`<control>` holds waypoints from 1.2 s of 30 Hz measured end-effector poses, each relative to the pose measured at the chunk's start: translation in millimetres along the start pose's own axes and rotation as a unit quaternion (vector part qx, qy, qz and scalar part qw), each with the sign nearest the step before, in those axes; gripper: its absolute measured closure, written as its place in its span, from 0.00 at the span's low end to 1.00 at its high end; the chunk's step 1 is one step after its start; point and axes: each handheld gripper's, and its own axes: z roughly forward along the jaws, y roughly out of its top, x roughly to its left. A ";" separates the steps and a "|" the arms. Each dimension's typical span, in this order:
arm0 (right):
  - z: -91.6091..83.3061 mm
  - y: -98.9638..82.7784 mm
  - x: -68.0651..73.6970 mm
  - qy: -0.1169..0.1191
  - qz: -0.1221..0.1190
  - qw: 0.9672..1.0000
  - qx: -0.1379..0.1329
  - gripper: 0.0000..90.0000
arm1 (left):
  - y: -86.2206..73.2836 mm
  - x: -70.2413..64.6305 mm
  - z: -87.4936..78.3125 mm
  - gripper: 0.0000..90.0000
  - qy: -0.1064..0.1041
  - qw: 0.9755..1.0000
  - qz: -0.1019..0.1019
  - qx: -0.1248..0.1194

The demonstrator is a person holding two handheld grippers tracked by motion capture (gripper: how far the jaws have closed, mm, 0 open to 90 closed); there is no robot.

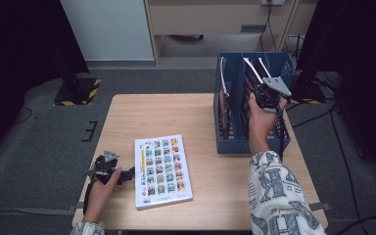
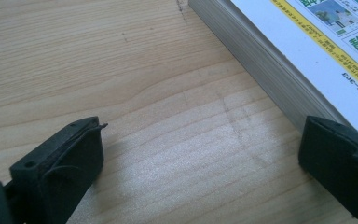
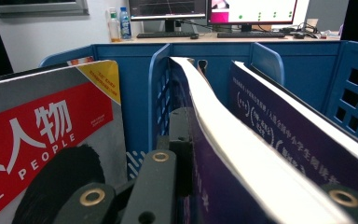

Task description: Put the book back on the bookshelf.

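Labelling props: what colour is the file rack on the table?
Blue, with perforated side walls: the file rack shows whole in the high view; its walls show closer in the right gripper view.

Grey carpet floor [image 1: 39, 147] (cables trailing), white wall panel [image 1: 107, 29], wooden cabinet [image 1: 215, 17].

A flat book [image 1: 162, 171] lies on the table [image 1: 142, 112], left of the file rack [image 1: 223, 143] holding upright books [image 3: 242, 154].

Blue rack [image 1: 230, 142], purple book [image 3: 223, 186]
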 end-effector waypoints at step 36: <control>9.7 -7.3 -0.2 -0.002 -0.009 1.000 -0.019 0.92 | 0.1 0.1 0.0 0.00 0.000 1.000 0.001 0.000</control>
